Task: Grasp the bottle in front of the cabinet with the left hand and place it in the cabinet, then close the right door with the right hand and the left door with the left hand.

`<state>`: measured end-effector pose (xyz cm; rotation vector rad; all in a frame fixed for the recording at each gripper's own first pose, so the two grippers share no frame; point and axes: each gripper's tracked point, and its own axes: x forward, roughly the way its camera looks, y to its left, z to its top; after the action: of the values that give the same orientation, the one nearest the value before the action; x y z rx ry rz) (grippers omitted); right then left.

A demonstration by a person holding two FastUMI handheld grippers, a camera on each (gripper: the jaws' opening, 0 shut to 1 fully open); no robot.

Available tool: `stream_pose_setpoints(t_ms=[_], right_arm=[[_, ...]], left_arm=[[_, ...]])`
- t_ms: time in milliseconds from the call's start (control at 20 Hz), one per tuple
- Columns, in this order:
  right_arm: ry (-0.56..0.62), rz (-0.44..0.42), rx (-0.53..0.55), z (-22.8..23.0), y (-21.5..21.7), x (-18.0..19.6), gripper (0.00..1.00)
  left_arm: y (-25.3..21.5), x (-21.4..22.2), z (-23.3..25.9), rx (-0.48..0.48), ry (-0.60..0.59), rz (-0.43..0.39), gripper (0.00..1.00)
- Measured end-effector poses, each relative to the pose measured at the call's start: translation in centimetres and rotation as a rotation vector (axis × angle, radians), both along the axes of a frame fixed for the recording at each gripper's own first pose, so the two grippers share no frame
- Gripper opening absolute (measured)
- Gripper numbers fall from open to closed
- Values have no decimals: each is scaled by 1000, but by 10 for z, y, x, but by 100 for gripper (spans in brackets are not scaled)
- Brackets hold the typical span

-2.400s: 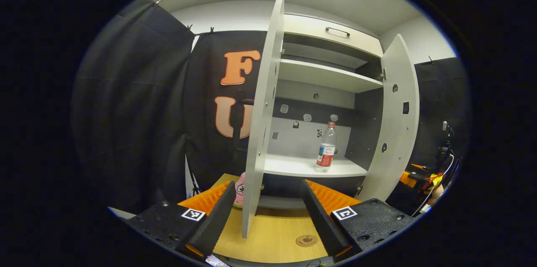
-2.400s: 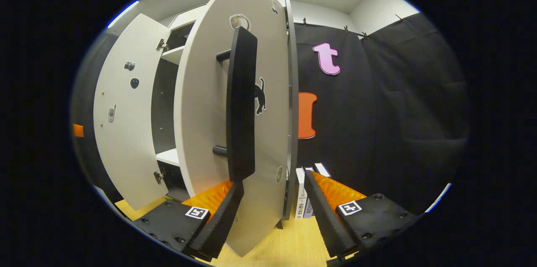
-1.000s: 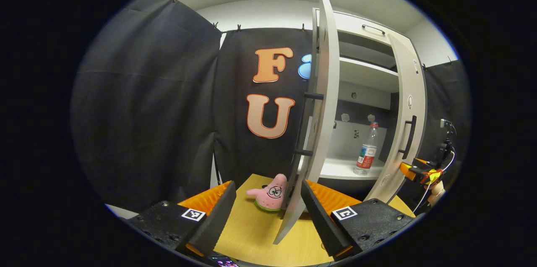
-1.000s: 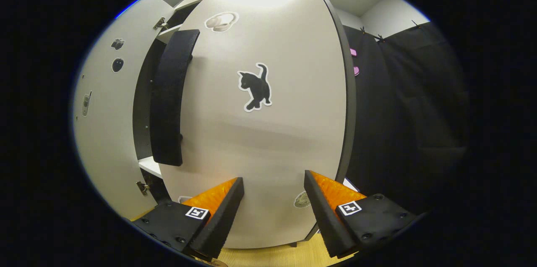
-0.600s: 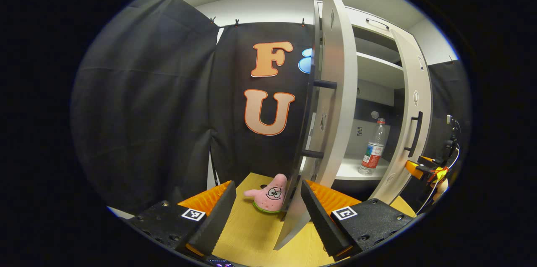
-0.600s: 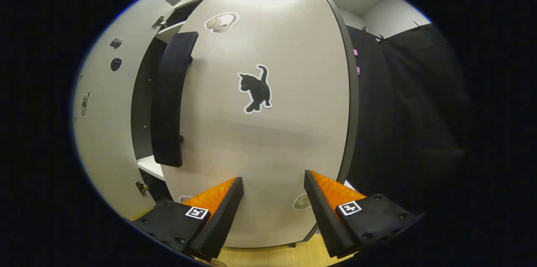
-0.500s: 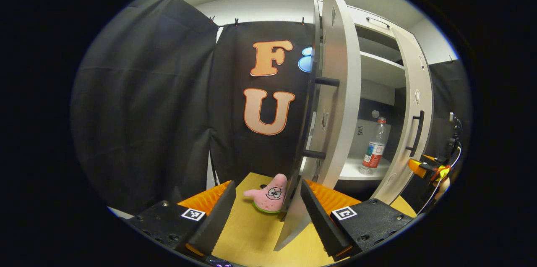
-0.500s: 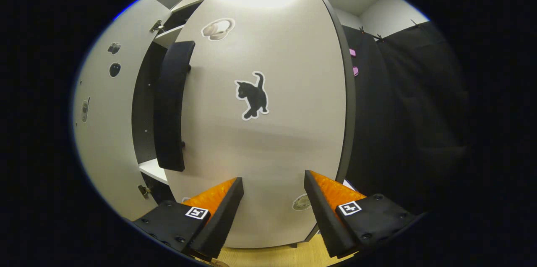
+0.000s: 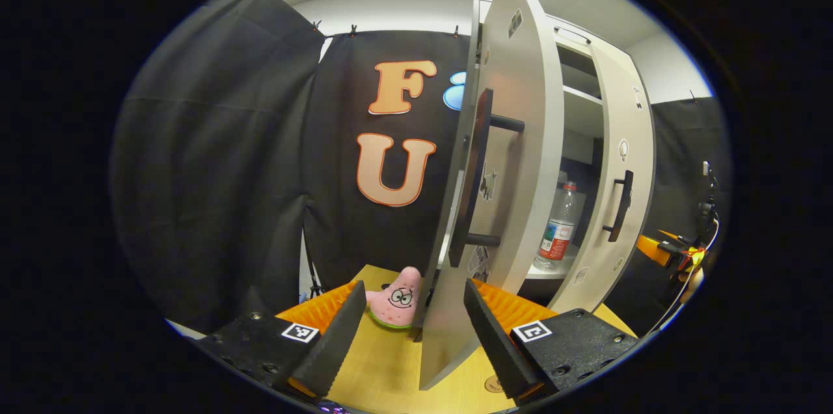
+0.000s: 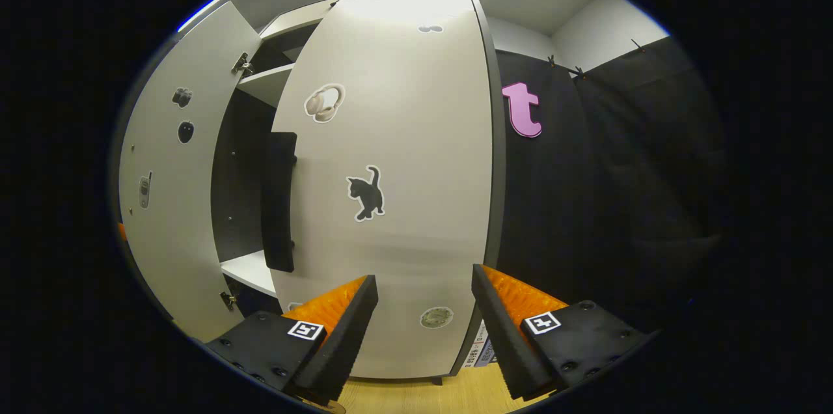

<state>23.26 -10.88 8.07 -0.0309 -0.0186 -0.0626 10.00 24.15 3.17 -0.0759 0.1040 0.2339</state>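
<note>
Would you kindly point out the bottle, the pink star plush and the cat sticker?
bottle (image 9: 555, 238): left gripper view, on its red label.
pink star plush (image 9: 397, 297): left gripper view, on its face.
cat sticker (image 10: 366, 194): right gripper view, on the cat's body.

Two handheld grippers with tagged black bodies

The left gripper (image 9: 411, 323) has two wedge-shaped fingers with ribbed inner faces, set on flat black matte blocks dotted with small round screws; each block carries a square white-bordered black-and-white marker. The right gripper (image 10: 423, 319) has the same wedge fingers, screwed black blocks and square markers.
</note>
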Motion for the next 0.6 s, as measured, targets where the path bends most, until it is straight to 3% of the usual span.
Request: stream_pose_setpoints(t_ms=[600], right_arm=[[-8, -76, -49, 34, -52, -95, 96]], left_arm=[[-75, 39, -14, -47, 15, -177, 93]])
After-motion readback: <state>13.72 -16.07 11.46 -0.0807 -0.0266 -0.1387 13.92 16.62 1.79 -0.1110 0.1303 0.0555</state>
